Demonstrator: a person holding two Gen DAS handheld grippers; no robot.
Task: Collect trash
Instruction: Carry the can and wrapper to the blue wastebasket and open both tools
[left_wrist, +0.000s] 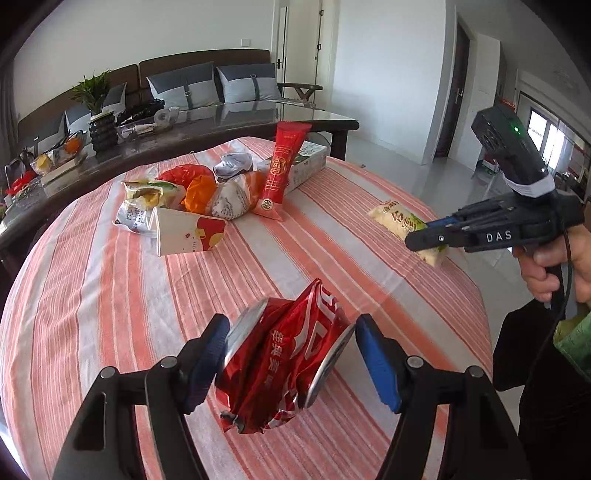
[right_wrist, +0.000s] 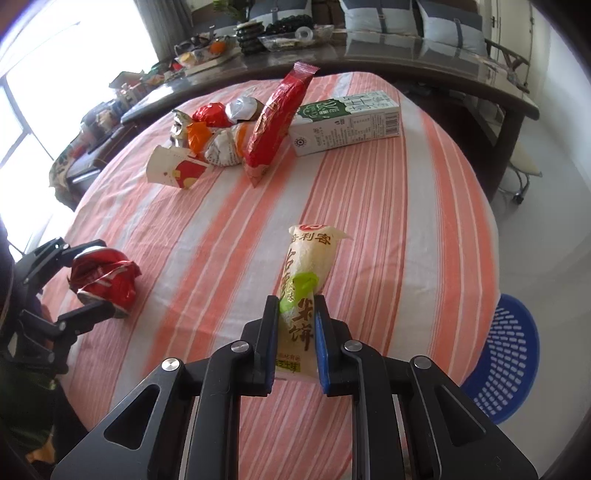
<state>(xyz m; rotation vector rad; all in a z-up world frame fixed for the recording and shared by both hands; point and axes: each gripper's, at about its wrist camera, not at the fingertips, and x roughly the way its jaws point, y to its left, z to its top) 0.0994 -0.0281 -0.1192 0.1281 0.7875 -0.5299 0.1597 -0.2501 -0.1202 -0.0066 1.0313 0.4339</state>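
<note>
two pieces in the fingers, a heap left on the cloth

the fingers (right_wrist: 271, 343) of the right gripper (right_wrist: 295, 341) are pinched tight on a pale rice cracker packet (right_wrist: 310, 266), low in the middle of the right wrist view, with its far end lifted over the striped tablecloth (right_wrist: 388, 221). the left gripper (left_wrist: 291, 354) has a crushed red can (left_wrist: 284, 354) between its blue pads at the bottom centre of the left wrist view. the left pad touches the can, but whether the right pad presses on it cannot be told.

judging by this, the job is at an early stage. the blue basket (right_wrist: 506, 354) at the lower right, off the table edge, shows nothing inside in the part that can be seen. a heap remains in the upper middle: a milk carton (right_wrist: 351, 122), a long red packet (right_wrist: 273, 122), a paper cup (right_wrist: 177, 171) on its side, and crumpled wrappers (right_wrist: 218, 129).
</note>
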